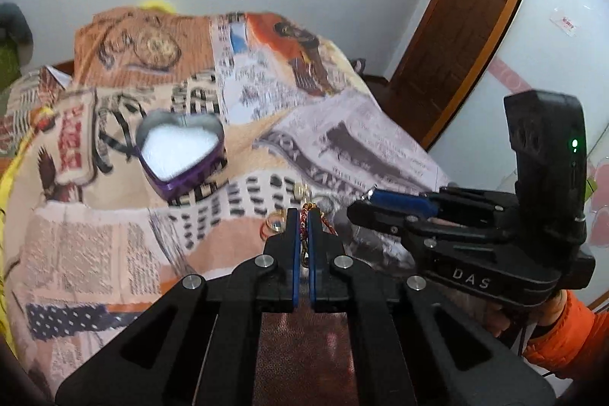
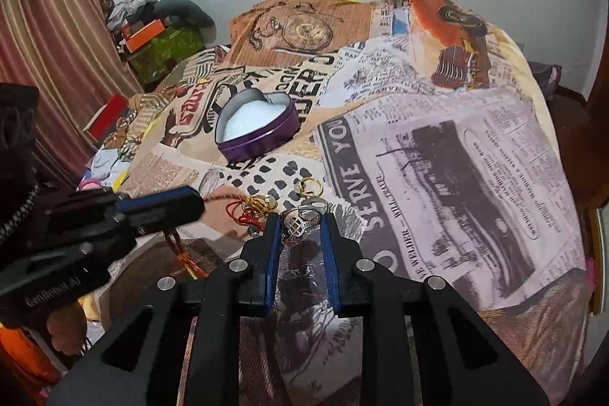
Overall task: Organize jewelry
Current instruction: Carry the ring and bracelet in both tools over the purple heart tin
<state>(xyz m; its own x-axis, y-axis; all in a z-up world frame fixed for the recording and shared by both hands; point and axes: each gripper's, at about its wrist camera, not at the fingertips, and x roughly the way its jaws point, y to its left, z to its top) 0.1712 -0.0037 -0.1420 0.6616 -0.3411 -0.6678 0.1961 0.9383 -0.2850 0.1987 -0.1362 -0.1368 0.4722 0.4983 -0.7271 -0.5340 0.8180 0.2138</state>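
We have both pickups made and the carry to the box comes next, as we judge it. Our left tool [image 1: 303, 227] is clenched on a red and gold braided cord [image 1: 304, 221], pinched thin between its blue pads, with the rest of the cord trailing down to the bed. Our right tool [image 2: 298, 229] is clamped on a silver ring [image 2: 296, 226] with an openwork face, held near the fingertips just above the bedspread [image 2: 437, 147].

A few pieces lie loose just ahead of the tools: a small cluster of gold rings [image 2: 310, 186] and a red tassel with gold loops [image 2: 253, 206]. The purple heart-shaped tin [image 2: 257, 126] sits open farther back on the bed, its white lining bare as far as we can see.

The next move, in our view, calls for lifting each piece clear of the others, so that the cord drags nothing with it, then reaching forward over the tin's rim and letting go low over the lining.

The surface is a soft, rumpled bedspread printed like old newspapers, so things may tilt or roll. Around it are pale walls, a wooden door [image 1: 472, 21], striped curtains [image 2: 49, 37] and clutter in a corner.
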